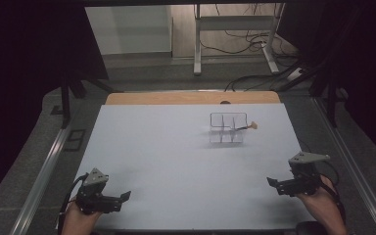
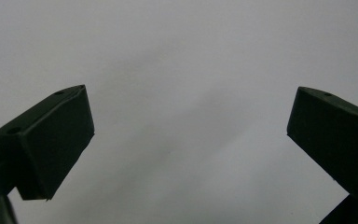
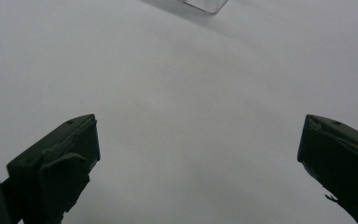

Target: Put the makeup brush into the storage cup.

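Left claw (image 1: pixel 123 197) and right claw (image 1: pixel 271 182) gape wide, seemingly resting low, pointing inward.

Table top (image 1: pixel 176 156) is a plain pale grey-white, wood-tan strip (image 1: pixel 191 98) at the upper edge. Organizer box (image 1: pixel 227 128) right of centre is clear, with a little tan-tipped brush (image 1: pixel 248 127). Both grippers are black.

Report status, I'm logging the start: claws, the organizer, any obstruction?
Left claw open, empty, near table edge. Right claw open, empty. Clear divided organizer untouched mid-table, small brush lying across its right side. Path to it unobstructed.
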Available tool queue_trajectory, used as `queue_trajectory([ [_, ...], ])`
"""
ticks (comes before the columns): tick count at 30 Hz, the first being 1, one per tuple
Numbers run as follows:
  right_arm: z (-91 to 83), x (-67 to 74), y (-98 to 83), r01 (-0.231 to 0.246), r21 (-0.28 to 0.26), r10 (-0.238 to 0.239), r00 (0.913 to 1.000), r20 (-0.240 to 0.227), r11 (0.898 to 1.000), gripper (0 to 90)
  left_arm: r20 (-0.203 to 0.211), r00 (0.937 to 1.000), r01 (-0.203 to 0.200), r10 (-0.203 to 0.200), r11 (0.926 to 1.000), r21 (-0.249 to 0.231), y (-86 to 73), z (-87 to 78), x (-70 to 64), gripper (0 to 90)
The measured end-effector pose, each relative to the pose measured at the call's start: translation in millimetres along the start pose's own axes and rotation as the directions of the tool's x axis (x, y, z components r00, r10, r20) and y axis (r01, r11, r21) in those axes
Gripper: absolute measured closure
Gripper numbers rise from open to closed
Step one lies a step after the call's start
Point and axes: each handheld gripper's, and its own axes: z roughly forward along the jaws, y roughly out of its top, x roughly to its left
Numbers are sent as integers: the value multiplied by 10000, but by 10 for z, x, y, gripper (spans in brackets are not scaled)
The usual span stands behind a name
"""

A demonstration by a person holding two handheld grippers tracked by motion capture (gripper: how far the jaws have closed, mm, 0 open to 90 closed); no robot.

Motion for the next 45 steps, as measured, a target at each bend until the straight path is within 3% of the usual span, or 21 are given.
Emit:
queue_trajectory([
  [22,-128,-19,-168,-204,138,201,9996,222,9997,0,31,10000,-18,18,10000,-4,2,2,-4,10],
  [45,-177,-86,-363,-419,674,387,9981,482,9968,0,33,10000,-66,66,10000,13,1,3,-5,10],
])
